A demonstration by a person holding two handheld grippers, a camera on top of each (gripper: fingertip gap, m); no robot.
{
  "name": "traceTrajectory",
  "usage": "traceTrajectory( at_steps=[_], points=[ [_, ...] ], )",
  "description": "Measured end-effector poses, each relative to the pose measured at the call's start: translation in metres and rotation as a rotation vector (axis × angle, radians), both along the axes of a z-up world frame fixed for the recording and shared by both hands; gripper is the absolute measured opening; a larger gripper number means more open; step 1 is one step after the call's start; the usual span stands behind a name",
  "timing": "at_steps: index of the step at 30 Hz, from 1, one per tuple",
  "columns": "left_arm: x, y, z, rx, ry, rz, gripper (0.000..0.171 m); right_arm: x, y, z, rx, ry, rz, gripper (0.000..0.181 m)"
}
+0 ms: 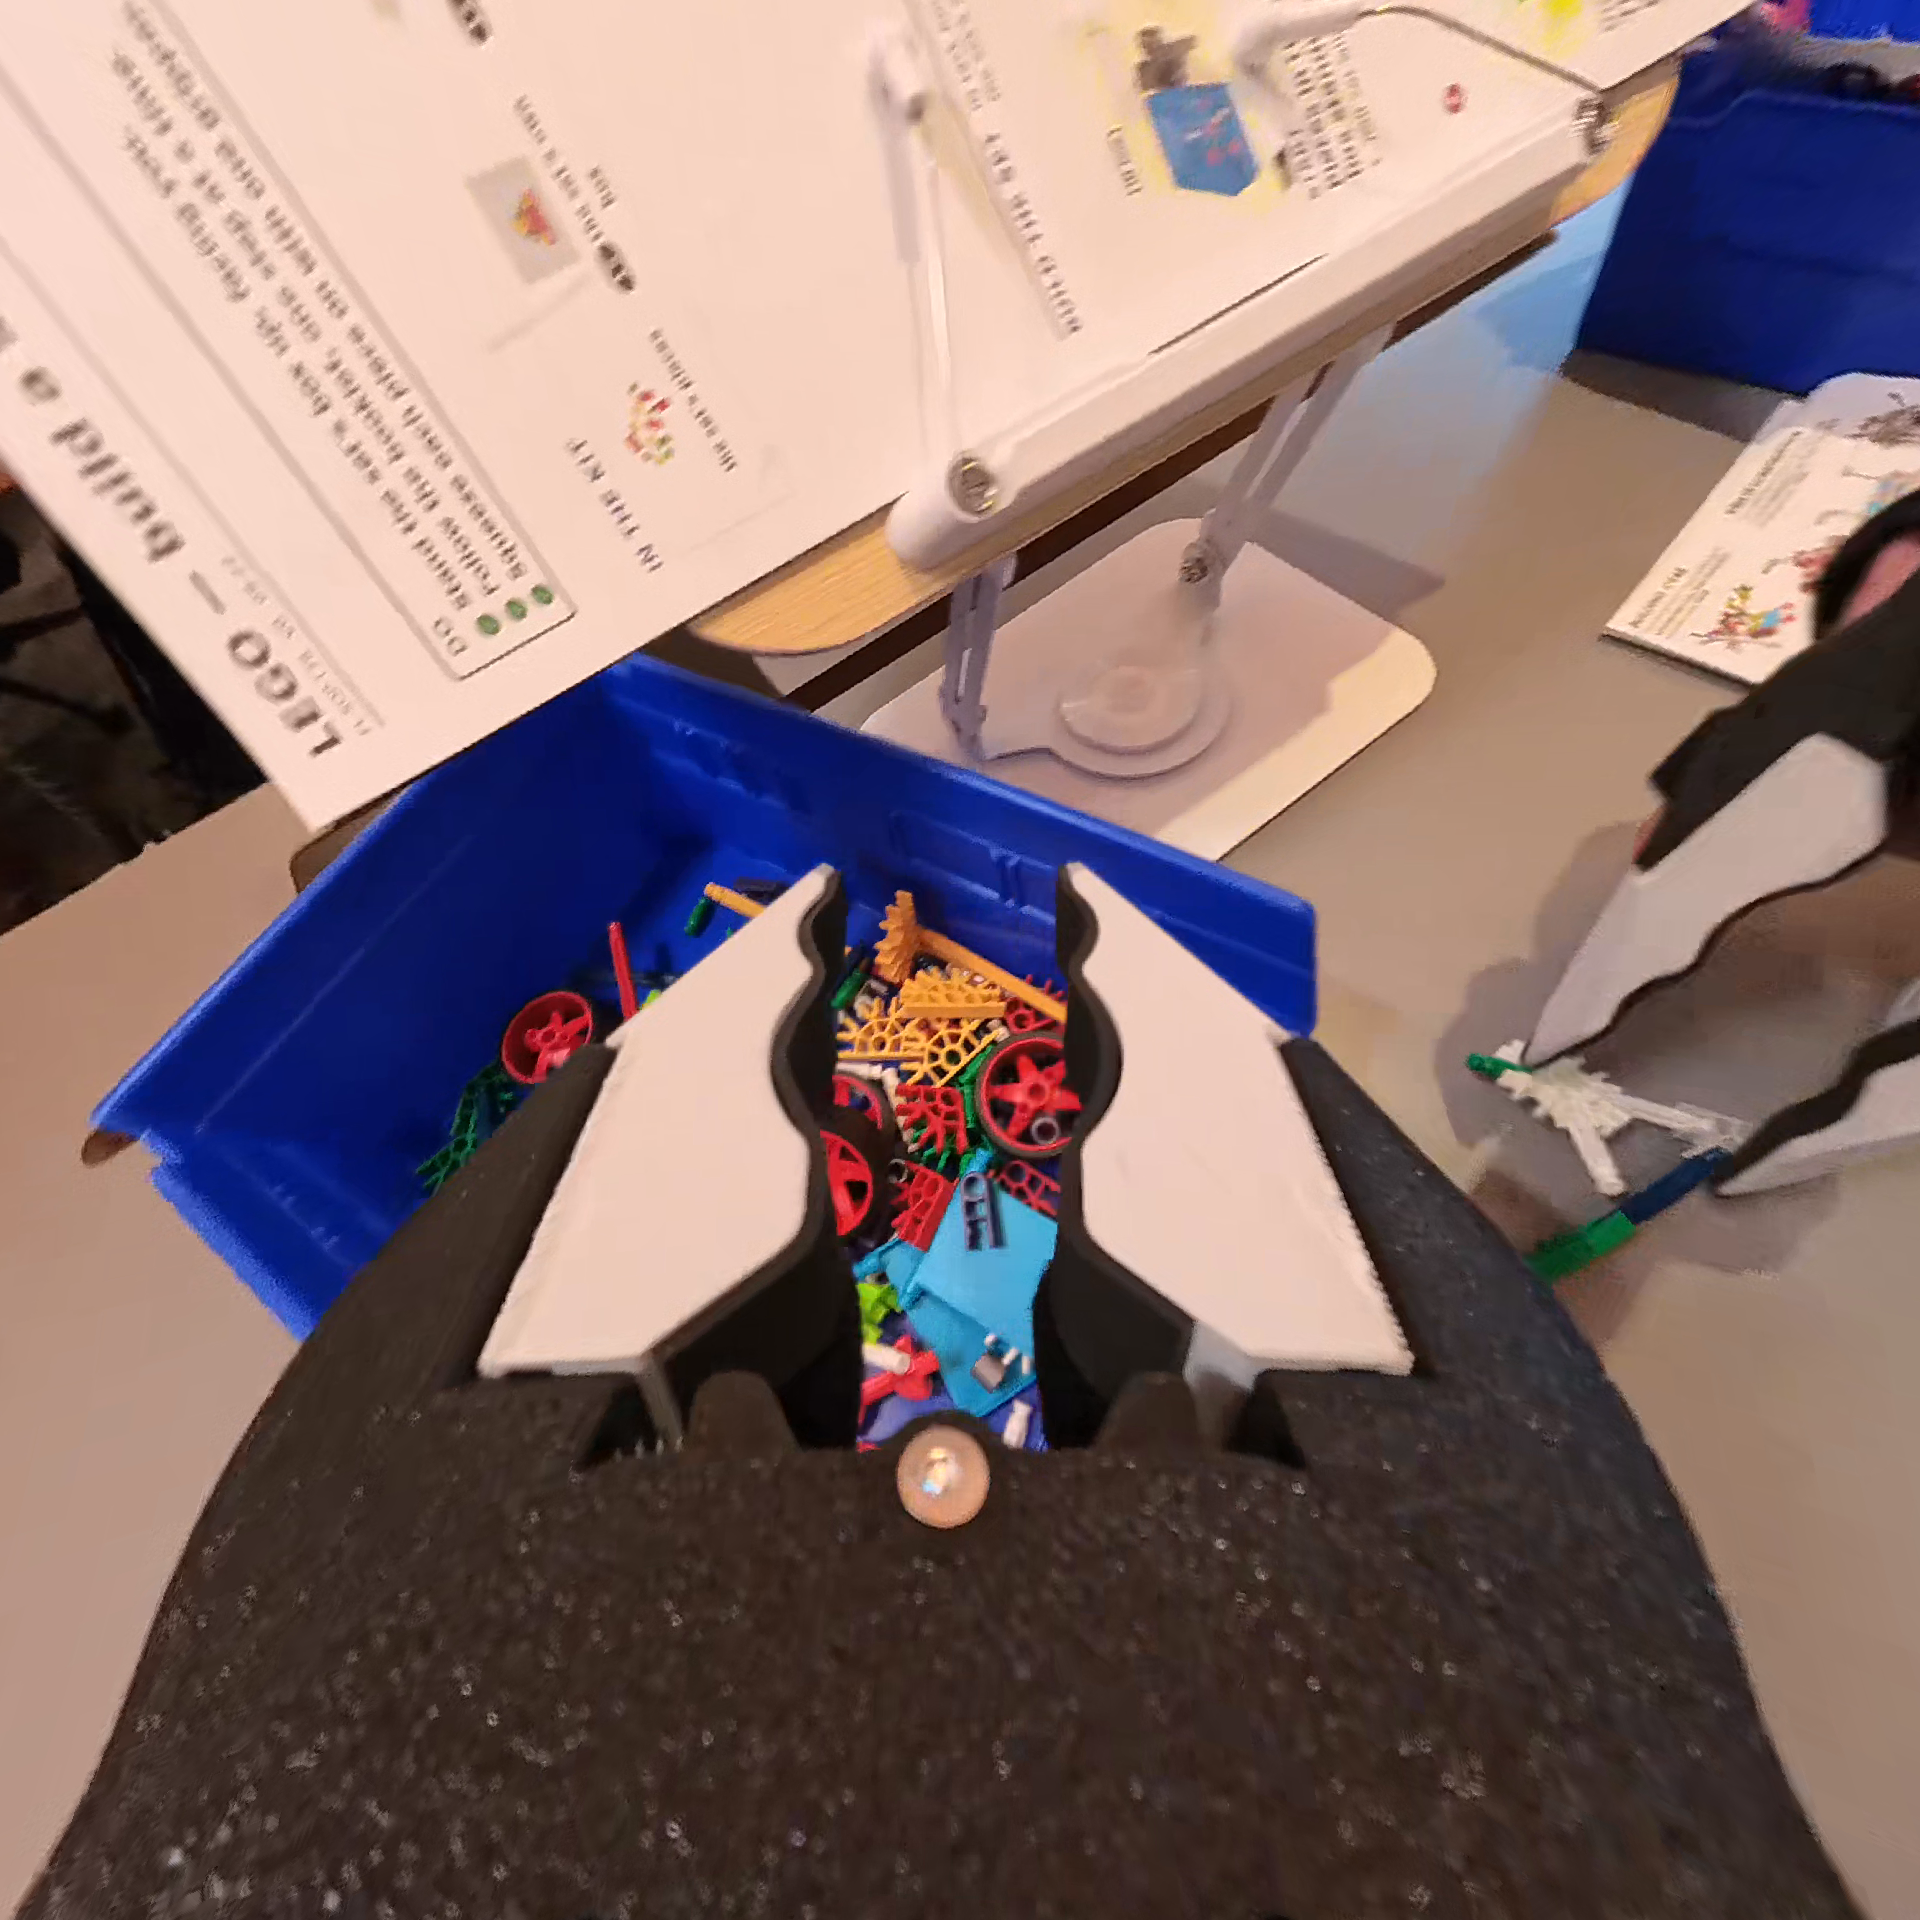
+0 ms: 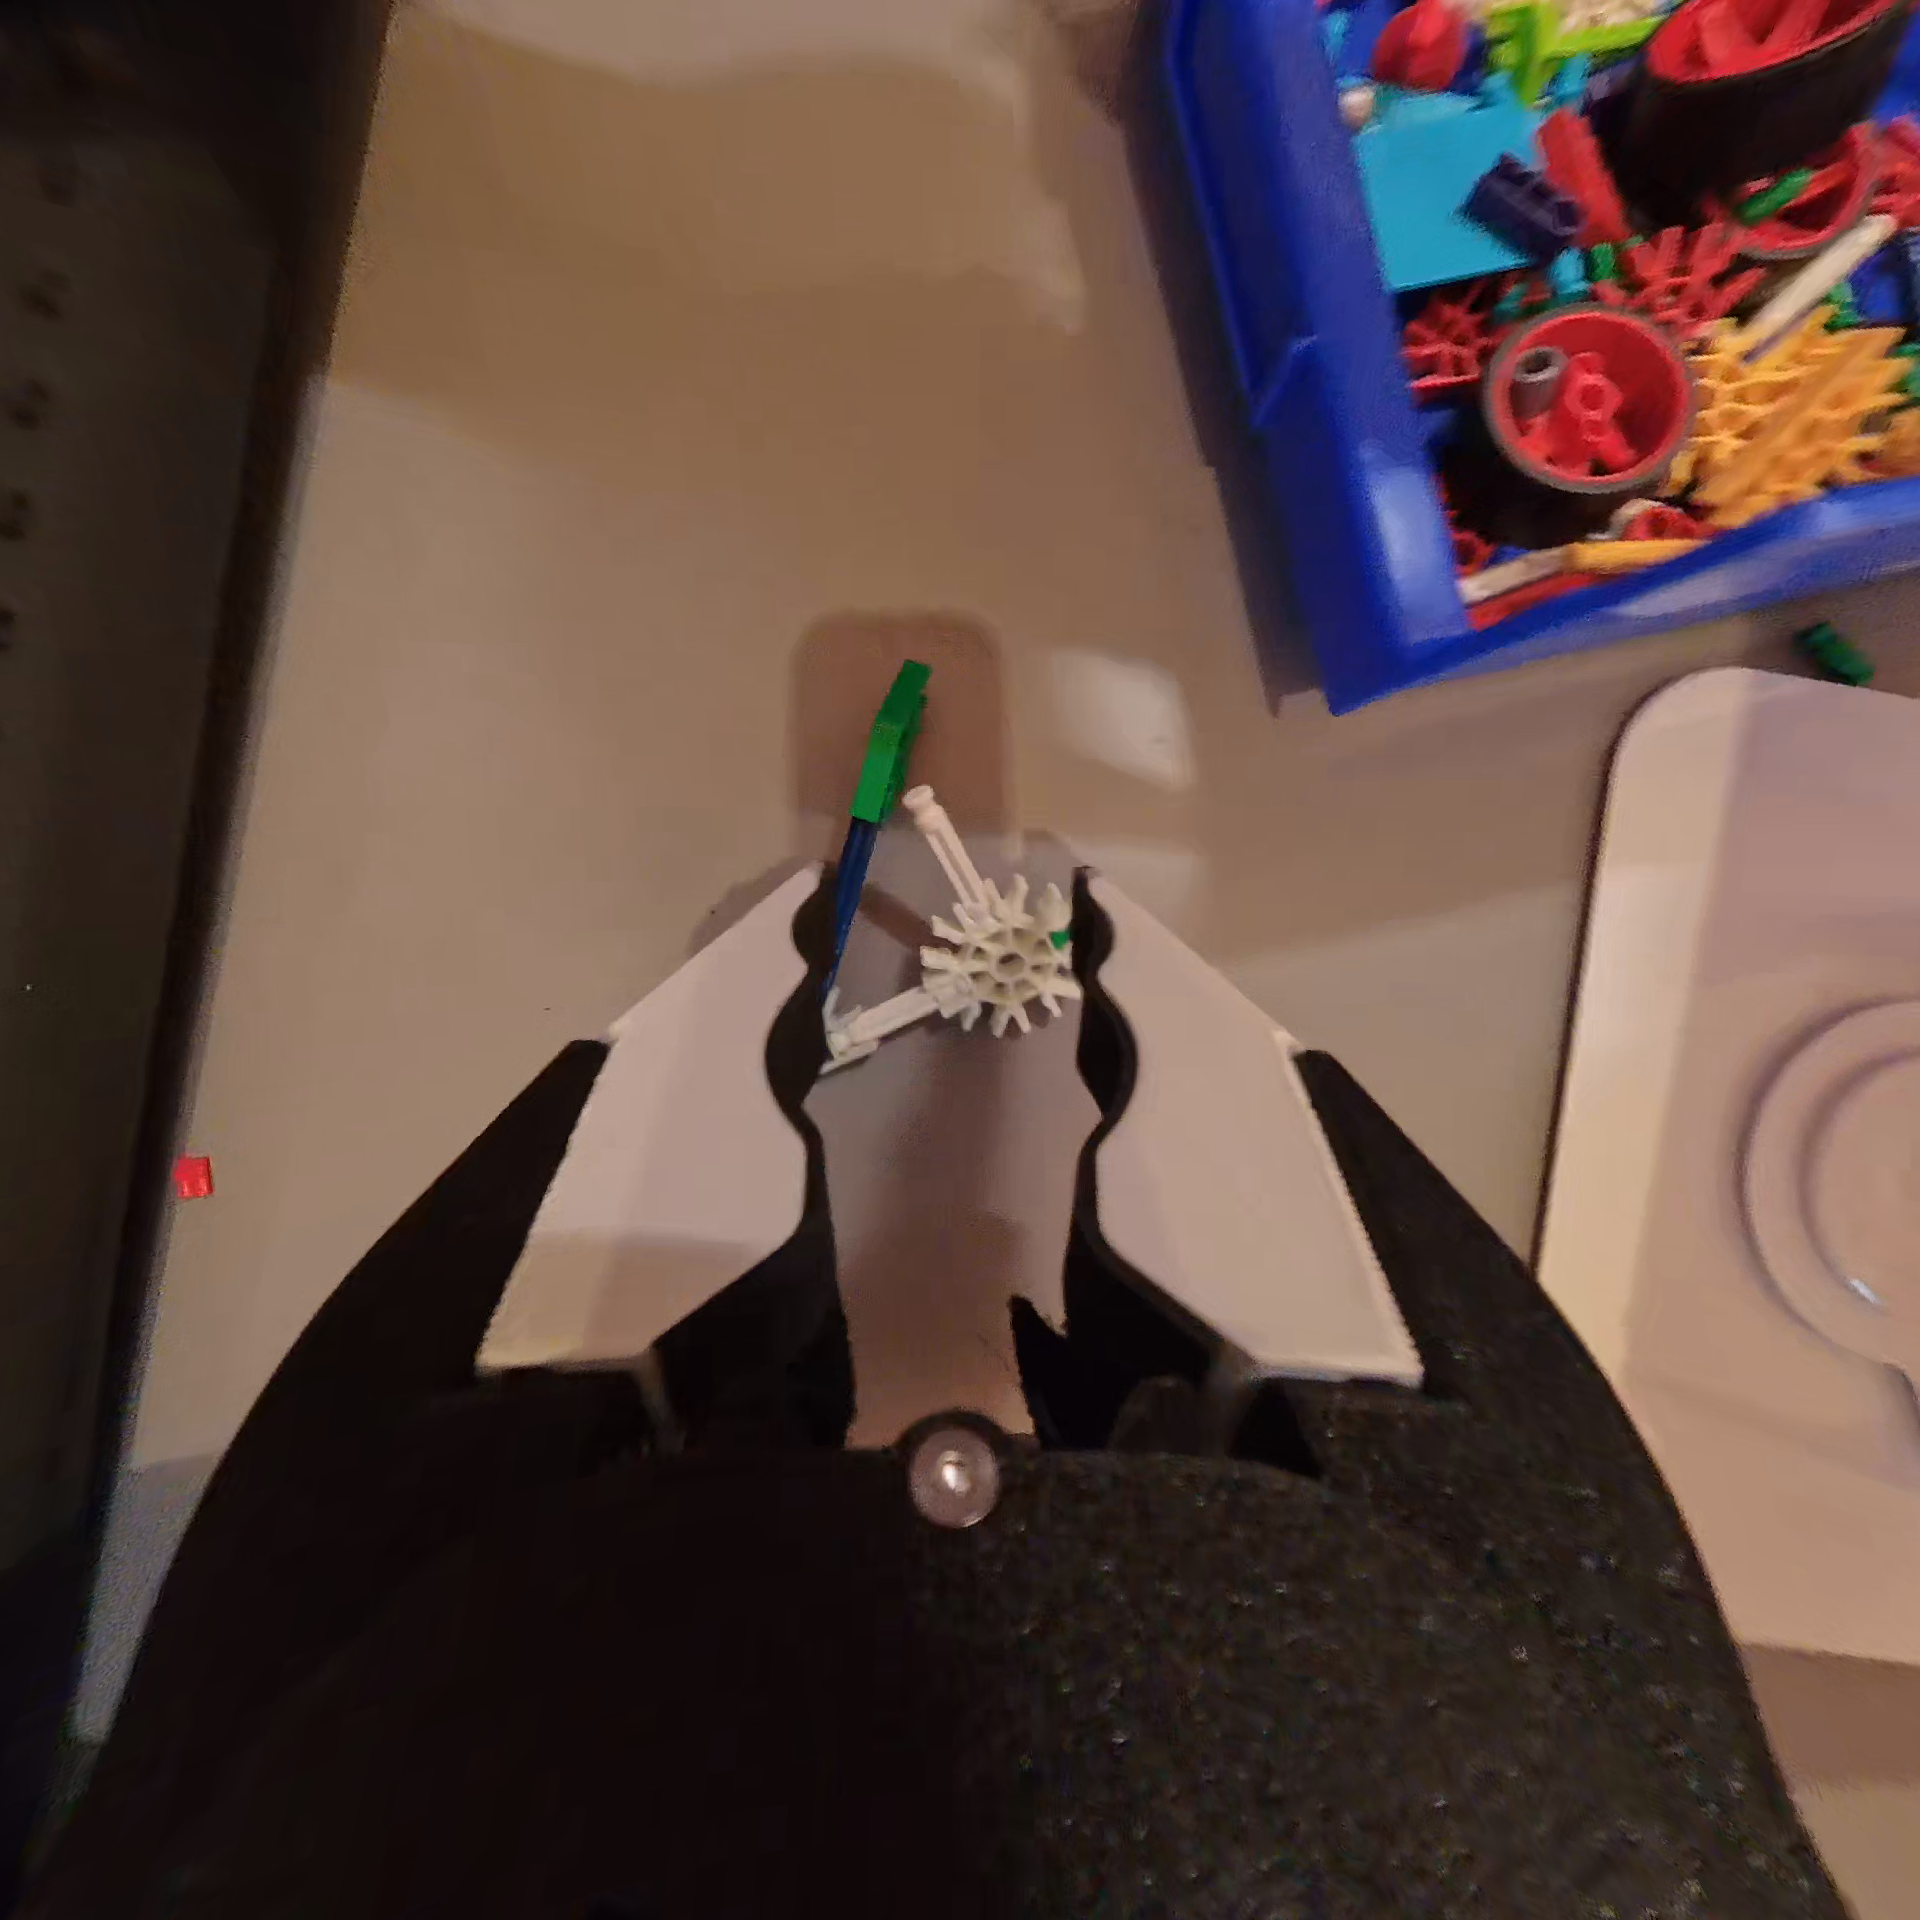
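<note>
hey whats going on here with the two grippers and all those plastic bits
A person is working two handheld grippers at a table. The left gripper hangs open over a blue bin full of mixed construction-toy pieces, holding nothing. The right gripper is down at the tabletop, its fingers either side of a small assembly: a white snowflake-shaped connector with white rods, a blue rod and a green end piece. Whether it is gripped is unclear.

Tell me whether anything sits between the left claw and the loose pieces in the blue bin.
Nothing visible does. The left claw hangs open directly over the blue bin, and the construction-toy pieces show in the gap between its fingers. The tilted instruction board on its stand overhangs the bin's far edge, not the claw's path.
</note>
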State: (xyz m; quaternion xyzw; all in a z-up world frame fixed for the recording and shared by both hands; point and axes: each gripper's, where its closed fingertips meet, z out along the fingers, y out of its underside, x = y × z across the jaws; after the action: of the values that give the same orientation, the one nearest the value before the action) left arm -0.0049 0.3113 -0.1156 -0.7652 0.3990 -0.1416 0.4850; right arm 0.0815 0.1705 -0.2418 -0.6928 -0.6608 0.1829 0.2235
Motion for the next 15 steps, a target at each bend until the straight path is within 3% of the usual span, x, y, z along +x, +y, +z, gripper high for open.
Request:
traceTrajectory(
  at_steps=[2, 4, 7, 10, 15],
  points=[
    [0.010, -0.005, 0.001, 0.003, -0.006, -0.035, 0.037, -0.005, -0.001, -0.010, 0.017, -0.023, 0.035, 0.031],
    [0.015, -0.007, 0.000, 0.004, 0.001, -0.054, 0.036, -0.008, 0.002, -0.016, 0.042, -0.037, 0.044, 0.007],
    [0.028, -0.016, 0.002, 0.000, -0.024, -0.124, 0.035, -0.009, 0.008, -0.009, 0.078, 0.001, 0.046, 0.003],
    [0.042, -0.032, 0.009, 0.003, -0.072, -0.227, 0.036, -0.009, 0.011, 0.026, 0.082, 0.175, 0.025, 0.003],
    [0.071, -0.071, 0.034, -0.044, -0.291, -0.474, 0.038, 0.010, 0.009, 0.121, 0.059, 0.651, 0.013, 0.003]
  ],
)
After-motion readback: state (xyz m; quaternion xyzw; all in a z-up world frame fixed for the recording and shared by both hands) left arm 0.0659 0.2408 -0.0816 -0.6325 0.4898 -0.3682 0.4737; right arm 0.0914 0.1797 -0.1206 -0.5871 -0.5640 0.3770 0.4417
